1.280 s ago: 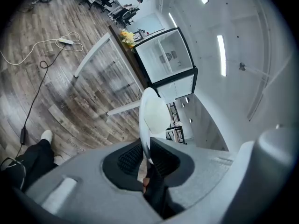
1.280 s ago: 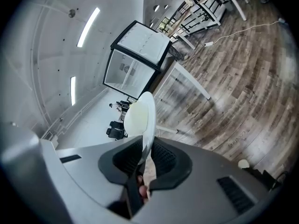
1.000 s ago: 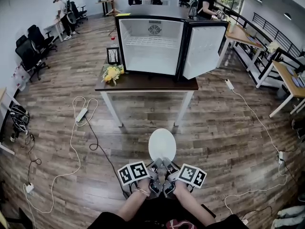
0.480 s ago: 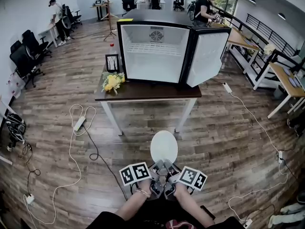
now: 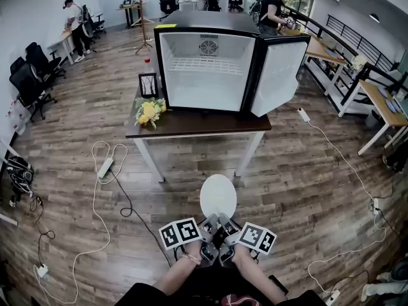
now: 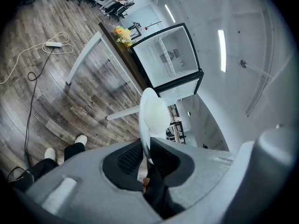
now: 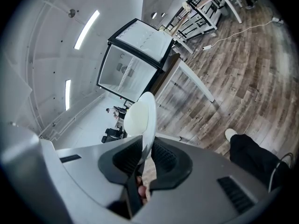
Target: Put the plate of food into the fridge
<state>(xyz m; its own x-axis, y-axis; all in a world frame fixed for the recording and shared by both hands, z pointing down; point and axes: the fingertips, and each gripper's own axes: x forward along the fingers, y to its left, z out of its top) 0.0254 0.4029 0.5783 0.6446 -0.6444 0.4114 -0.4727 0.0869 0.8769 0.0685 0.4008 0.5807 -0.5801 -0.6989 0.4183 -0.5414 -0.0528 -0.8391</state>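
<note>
A white oval plate (image 5: 217,195) hangs level over the wooden floor in front of me; no food shows on it. My left gripper (image 5: 210,222) and right gripper (image 5: 226,222) sit side by side, each shut on the plate's near rim. In the left gripper view the plate (image 6: 154,118) stands edge-on between the pads of the left gripper (image 6: 145,150). The right gripper view shows the plate (image 7: 140,118) pinched by the right gripper (image 7: 148,153). Ahead, the small fridge (image 5: 210,69) stands on a dark table (image 5: 191,123), its inside white and bare.
The fridge door (image 5: 277,75) swings out to the right. Yellow flowers (image 5: 148,111) and a picture frame (image 5: 148,85) stand on the table's left end. Cables and a power strip (image 5: 105,167) lie on the floor at left. Desks stand at right; people work at the back.
The table and fridge have come slightly nearer and larger in the head view. Both grippers keep the same hold on the plate.
</note>
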